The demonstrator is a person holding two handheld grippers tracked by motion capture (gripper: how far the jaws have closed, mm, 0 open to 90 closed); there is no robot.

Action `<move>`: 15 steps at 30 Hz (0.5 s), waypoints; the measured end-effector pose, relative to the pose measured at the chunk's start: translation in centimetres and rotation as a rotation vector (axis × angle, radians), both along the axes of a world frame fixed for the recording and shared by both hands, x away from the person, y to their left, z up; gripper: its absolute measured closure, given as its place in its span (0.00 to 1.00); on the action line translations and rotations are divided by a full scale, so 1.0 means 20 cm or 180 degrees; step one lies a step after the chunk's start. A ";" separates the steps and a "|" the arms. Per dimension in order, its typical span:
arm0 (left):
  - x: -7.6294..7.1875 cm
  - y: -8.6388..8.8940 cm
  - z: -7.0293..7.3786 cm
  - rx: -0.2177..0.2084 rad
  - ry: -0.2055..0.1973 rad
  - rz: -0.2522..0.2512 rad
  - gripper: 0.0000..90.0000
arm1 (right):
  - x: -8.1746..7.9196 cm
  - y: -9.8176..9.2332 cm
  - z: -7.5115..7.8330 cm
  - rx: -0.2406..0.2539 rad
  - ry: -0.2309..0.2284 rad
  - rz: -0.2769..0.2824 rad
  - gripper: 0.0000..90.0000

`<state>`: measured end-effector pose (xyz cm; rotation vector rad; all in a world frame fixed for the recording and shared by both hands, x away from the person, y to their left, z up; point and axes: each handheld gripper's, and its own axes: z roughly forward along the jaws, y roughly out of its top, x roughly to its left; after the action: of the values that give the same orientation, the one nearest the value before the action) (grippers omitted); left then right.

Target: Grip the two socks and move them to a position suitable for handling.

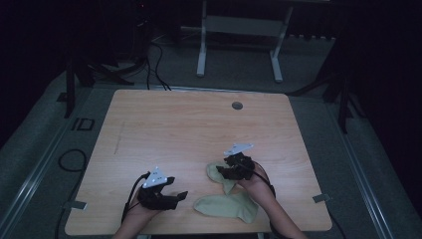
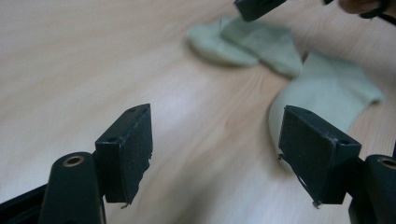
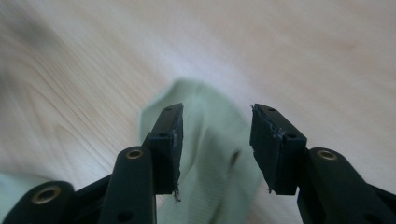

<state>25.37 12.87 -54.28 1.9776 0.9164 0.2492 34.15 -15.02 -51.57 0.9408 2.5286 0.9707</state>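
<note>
A pale green sock [image 1: 226, 201] lies limp at the table's [image 1: 189, 124] five o'clock. It's soft and light; pinch the cuff. Right tongs [image 3: 215, 126] open over it, left tongs [image 2: 215, 149] open, empty.

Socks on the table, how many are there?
2. One sock lies under the right gripper, between its open jaws. The other sock lies nearer the table's front edge, touching the first. More could hide beneath them.

Dim rm: grey floor [image 1: 45, 144], white desk frame [image 1: 239, 30] behind wood table [image 1: 189, 119].
</note>
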 end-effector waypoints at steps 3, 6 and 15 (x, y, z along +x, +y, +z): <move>0.06 -0.06 0.03 0.0052 -0.0003 -0.0010 0.29 | -0.03 -0.05 0.08 0.0134 0.0001 -0.0013 0.60; 0.13 -0.15 0.06 0.0091 0.0081 -0.0039 0.29 | -0.06 -0.08 0.10 0.0127 0.0041 0.0021 0.60; 0.29 -0.36 0.00 0.0305 0.0210 0.0079 0.31 | -0.08 -0.10 -0.03 0.0021 0.0232 0.0010 0.62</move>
<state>31.11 5.63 -54.19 2.0741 0.9880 0.2474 32.56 -16.99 -52.09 0.9917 2.5890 0.9630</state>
